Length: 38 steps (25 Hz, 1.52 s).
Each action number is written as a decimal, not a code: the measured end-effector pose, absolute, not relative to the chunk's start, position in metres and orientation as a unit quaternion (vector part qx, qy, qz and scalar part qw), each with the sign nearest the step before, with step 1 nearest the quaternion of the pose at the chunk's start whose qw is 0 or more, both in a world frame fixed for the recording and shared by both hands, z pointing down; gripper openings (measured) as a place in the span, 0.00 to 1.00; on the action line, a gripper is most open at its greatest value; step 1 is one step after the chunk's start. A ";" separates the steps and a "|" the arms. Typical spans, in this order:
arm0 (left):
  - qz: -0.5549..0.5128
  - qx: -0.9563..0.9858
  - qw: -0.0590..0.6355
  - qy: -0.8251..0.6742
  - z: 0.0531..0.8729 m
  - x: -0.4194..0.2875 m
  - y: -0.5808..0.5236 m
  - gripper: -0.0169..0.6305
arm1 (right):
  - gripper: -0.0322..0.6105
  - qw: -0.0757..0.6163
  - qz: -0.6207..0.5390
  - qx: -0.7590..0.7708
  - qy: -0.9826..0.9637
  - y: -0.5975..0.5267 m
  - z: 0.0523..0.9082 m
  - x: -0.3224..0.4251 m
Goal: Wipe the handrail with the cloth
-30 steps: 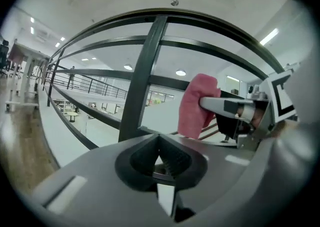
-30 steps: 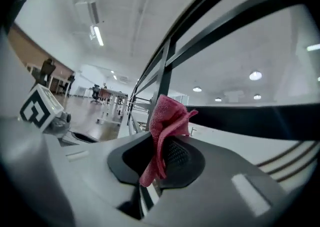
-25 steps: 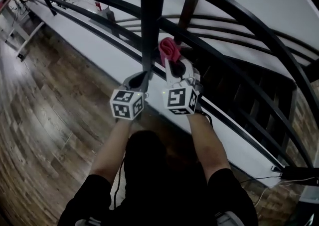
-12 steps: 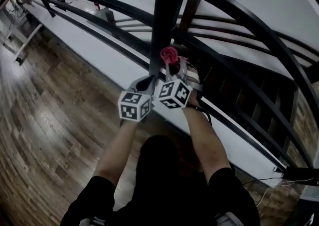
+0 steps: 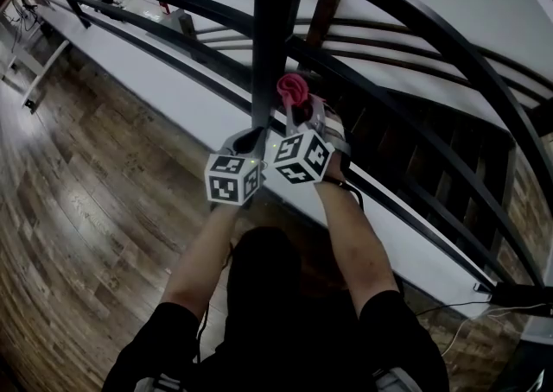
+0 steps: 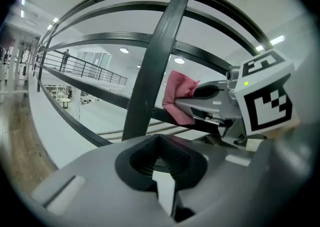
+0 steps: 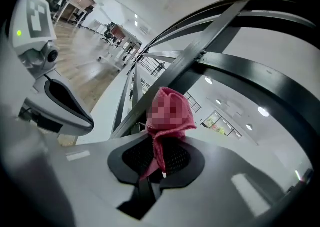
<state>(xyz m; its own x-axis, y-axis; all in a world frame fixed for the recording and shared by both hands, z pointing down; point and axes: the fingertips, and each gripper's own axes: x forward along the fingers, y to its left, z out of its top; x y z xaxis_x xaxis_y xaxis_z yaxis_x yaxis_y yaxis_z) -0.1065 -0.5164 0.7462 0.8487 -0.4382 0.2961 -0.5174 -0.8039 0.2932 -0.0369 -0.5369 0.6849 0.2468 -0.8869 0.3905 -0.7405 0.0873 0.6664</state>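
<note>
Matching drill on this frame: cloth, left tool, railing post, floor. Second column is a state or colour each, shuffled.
Things:
1. cloth
2. left tool
3. railing post
4. floor

States:
A. brown wood planks
B. shut, nothing in it
C. pink, pinched in the right tool
D. black, upright, just ahead of both tools

Pairs: 1-C, 2-B, 3-D, 4-A

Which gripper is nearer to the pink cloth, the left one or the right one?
Right. The right gripper holds the cloth between its jaws; the left gripper sits to its left, not touching it.
</note>
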 end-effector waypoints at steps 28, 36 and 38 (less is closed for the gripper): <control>0.102 0.957 0.151 -0.227 0.731 -0.047 -0.450 0.02 | 0.11 0.370 -0.038 0.712 -0.596 -0.435 0.680 0.021; 0.097 0.961 0.139 -0.220 0.732 -0.029 -0.429 0.02 | 0.11 0.365 -0.040 0.718 -0.592 -0.408 0.676 0.034; 0.098 0.961 0.136 -0.220 0.734 -0.024 -0.423 0.02 | 0.11 0.365 -0.041 0.717 -0.592 -0.402 0.676 0.037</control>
